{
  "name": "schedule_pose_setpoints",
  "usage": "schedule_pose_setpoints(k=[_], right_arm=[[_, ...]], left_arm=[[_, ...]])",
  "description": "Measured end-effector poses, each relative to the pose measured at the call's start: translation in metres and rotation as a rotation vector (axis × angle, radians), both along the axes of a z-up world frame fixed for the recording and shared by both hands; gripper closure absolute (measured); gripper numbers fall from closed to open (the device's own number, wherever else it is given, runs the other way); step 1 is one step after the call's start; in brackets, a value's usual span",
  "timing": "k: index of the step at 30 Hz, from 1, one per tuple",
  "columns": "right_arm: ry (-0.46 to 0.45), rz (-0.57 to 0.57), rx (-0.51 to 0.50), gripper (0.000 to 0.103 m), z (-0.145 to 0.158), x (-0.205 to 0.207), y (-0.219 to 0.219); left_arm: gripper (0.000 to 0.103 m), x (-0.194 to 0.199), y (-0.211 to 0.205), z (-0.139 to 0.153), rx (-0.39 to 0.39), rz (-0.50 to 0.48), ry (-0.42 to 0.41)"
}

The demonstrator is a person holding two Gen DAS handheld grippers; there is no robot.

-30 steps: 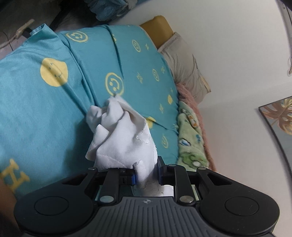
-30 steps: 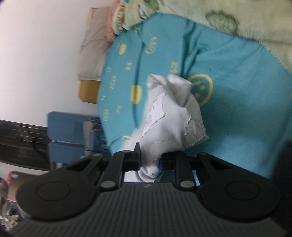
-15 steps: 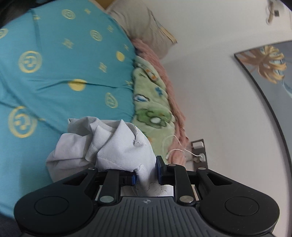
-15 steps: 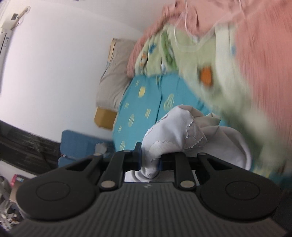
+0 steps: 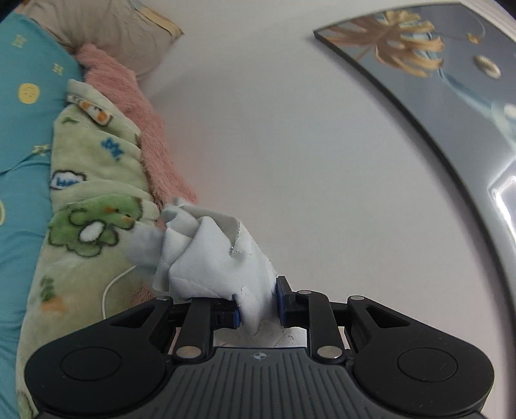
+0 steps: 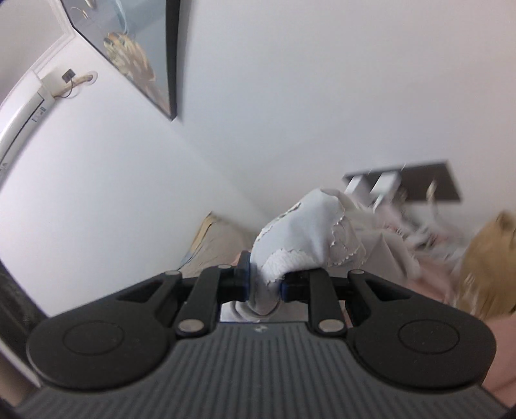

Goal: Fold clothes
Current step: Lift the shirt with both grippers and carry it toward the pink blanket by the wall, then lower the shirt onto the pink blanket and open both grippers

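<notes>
Left gripper (image 5: pixel 258 304) pinches a bunched fold of a white garment (image 5: pixel 213 258), blue pads pressed into the cloth on both sides; the rest of the fabric bulges out ahead of the fingers, crumpled, seam stitching visible, lifted off the bed. Behind it on the left: green cartoon-print fleece blanket (image 5: pixel 87 180), pink fuzzy blanket (image 5: pixel 142 119) along the wall side, teal bedsheet (image 5: pixel 22 129) with yellow smiley prints at far left, beige pillow (image 5: pixel 106 29) top left. White wall fills the centre; framed picture (image 5: pixel 429 74) with golden leaves at right. Right gripper (image 6: pixel 263 285) also clamps the white garment (image 6: pixel 309 235), a wad with cracked, peeling white print, held up in front of the wall. Right view is motion-blurred: beige pillow (image 6: pixel 216 238) below the cloth, blurred yellow-tan object (image 6: pixel 487 261) far right, dark panel (image 6: pixel 429 180) on wall, the framed picture (image 6: pixel 138 54) top left, air conditioner (image 6: pixel 19 112) at left edge.
</notes>
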State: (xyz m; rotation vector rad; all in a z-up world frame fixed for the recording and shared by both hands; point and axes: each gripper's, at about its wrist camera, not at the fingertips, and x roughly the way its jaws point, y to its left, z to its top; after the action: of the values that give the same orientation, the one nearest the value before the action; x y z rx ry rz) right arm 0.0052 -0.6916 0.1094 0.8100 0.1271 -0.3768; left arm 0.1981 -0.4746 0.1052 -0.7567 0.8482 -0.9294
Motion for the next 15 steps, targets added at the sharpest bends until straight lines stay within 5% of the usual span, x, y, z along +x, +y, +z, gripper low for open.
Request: schedule_pose_setpoints(k=[3, 8, 13, 15], right_arm=[[0.137, -0.028, -0.024, 0.083, -0.042, -0.005, -0.003], [0.369, -0.003, 0.14, 0.083, -0.145, -0.022, 0.006], [0.358, -0.024, 0.116, 0.081, -0.158, -0.036, 0.028], [0.379, -0.035, 0.128, 0.08, -0.152, -0.037, 0.033]], left_arm=[[0.08, -0.014, -0.011, -0.06, 0.098, -0.054, -0.006], [0.079, -0.036, -0.004, -0.169, 0.302, -0.109, 0.035], [0.073, -0.043, 0.011, -0.177, 0.276, -0.113, -0.006], [0.066, -0.046, 0.01, -0.158, 0.357, -0.124, -0.07]])
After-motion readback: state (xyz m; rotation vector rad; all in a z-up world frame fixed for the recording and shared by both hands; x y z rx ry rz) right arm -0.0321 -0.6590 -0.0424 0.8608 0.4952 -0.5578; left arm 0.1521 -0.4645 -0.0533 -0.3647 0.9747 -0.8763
